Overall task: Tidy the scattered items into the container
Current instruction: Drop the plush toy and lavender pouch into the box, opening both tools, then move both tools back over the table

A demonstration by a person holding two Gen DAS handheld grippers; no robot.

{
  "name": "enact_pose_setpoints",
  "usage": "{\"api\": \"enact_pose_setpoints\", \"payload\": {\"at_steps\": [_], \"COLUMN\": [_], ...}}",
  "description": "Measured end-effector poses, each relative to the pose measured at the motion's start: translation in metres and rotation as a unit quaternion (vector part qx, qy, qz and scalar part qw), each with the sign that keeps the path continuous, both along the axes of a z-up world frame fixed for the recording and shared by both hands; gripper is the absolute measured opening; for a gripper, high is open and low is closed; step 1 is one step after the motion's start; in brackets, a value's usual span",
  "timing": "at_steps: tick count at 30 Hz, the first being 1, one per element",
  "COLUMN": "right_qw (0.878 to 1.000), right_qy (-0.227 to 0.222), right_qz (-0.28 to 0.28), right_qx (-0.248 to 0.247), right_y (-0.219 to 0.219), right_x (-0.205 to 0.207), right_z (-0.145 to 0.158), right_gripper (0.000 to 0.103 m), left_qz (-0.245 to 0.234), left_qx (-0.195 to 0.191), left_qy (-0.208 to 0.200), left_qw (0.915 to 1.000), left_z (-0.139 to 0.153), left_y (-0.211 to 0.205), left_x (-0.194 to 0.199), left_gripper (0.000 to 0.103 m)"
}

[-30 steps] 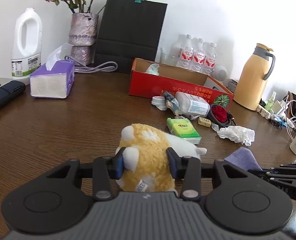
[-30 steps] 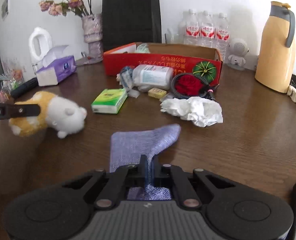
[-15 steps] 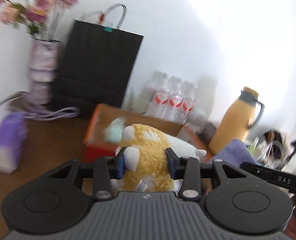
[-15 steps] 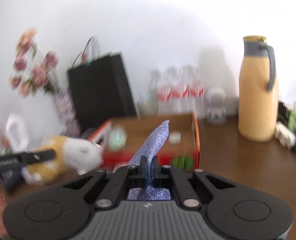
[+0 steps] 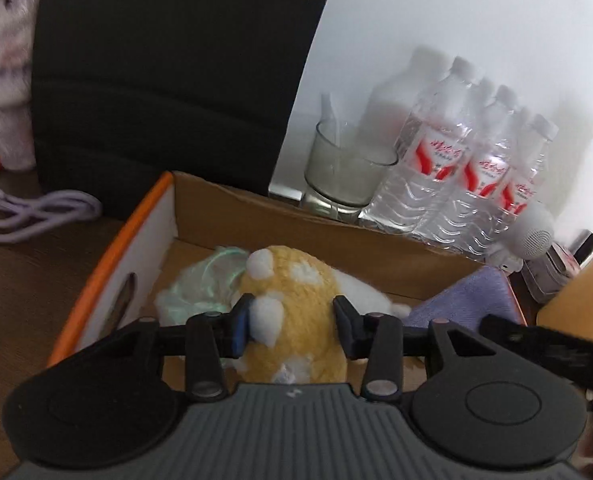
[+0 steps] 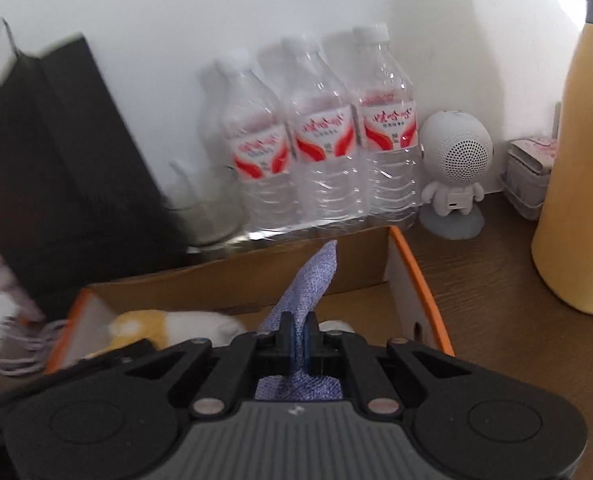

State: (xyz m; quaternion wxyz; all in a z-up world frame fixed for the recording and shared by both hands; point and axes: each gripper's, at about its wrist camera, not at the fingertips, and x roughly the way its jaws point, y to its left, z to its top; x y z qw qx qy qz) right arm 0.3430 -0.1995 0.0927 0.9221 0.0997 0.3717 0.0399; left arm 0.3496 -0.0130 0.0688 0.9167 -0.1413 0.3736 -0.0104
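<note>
Lower half of plush toy (image 5: pixel 292 312) hidden behind left gripper (image 5: pixel 292 326) body; in right wrist view toy smeared by blur. Pale green bundle (image 5: pixel 200 284) in cardboard box (image 5: pixel 232 216) partly covered by toy, too blurred to identify. Purple cloth (image 6: pixel 312 280) pinched out of sight between fingers of right gripper (image 6: pixel 298 340), tail hidden under housing. Near wall and front corners of box blocked by both gripper bodies. Black paper bag (image 5: pixel 168 60) cut by top edge. Yellow jug (image 6: pixel 576 184) cropped at right edge. Glass (image 6: pixel 204 216) blurred. Vase (image 5: pixel 4 68) smeared, cut at left edge.
</note>
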Motion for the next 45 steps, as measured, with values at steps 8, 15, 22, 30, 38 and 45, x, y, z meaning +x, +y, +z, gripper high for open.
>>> {"api": "enact_pose_setpoints", "payload": {"at_steps": [8, 15, 22, 30, 38, 45], "right_qw": [0.998, 0.999, 0.998, 0.967, 0.949, 0.969], "right_qy": [-0.01, 0.015, 0.021, -0.225, -0.288, -0.233], "right_qz": [-0.009, 0.026, 0.046, 0.094, 0.092, 0.069], "right_qx": [-0.059, -0.025, -0.044, -0.076, -0.087, -0.048], "right_y": [-0.002, -0.016, -0.018, -0.009, -0.005, -0.028], "right_x": [0.013, 0.002, -0.048, -0.18, -0.244, -0.336], "right_z": [-0.013, 0.022, 0.049, 0.053, 0.031, -0.012], "right_gripper": [0.059, 0.064, 0.078, 0.087, 0.088, 0.091], "left_qz": [-0.004, 0.0, -0.004, -0.001, -0.001, 0.024], "left_qx": [-0.019, 0.028, 0.136, 0.159, 0.177, 0.165], "left_qy": [0.001, -0.006, -0.046, -0.263, -0.293, -0.224], "left_qw": [0.9998, 0.9996, 0.9896, 0.9517, 0.9395, 0.9601], "left_z": [0.007, 0.041, 0.069, 0.066, 0.056, -0.002], "left_y": [0.013, 0.022, 0.019, 0.019, 0.017, 0.009], "left_x": [0.008, -0.019, -0.076, -0.201, -0.274, -0.386], "left_gripper": [0.06, 0.091, 0.103, 0.103, 0.103, 0.103]}}
